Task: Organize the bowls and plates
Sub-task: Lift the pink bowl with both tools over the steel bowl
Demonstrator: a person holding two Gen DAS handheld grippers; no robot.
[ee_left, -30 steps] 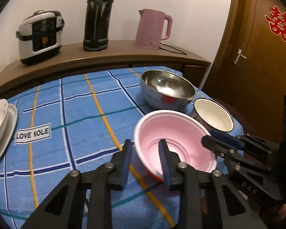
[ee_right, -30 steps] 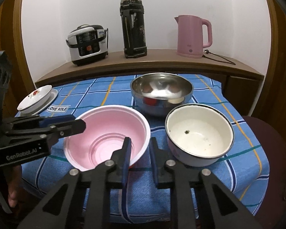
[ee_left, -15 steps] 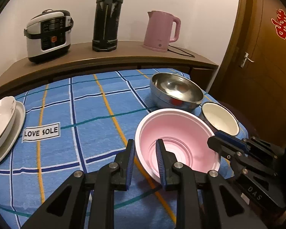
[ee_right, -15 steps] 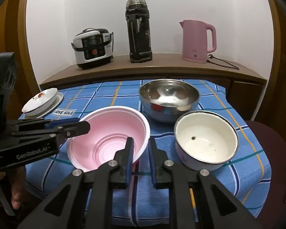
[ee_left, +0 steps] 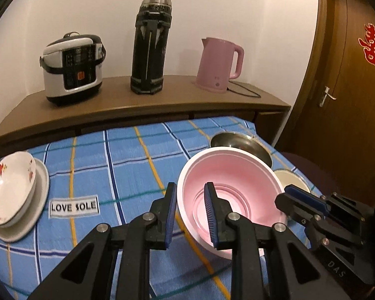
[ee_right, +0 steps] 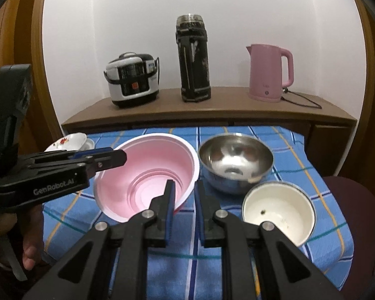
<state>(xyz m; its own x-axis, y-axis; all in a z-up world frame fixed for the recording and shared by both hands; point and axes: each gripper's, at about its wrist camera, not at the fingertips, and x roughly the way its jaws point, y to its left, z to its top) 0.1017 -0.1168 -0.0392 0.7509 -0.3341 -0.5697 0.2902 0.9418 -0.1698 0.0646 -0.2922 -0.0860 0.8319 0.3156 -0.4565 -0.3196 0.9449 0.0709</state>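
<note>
The pink bowl hangs tilted just above the blue checked tablecloth. My left gripper is shut on its near-left rim. On the near-right rim my right gripper is shut too. Just behind it stands a steel bowl. A white enamel bowl sits to the right. At the table's left edge a flowered white bowl rests in a white plate.
Behind the table a wooden sideboard carries a rice cooker, a tall black flask and a pink kettle with its cord. A brown door is on the right. A dark red seat adjoins the table's right edge.
The left jaws narrowed onto the pink bowl's rim. Both grippers then rose, and the pink bowl came up off the cloth and tipped toward me.
</note>
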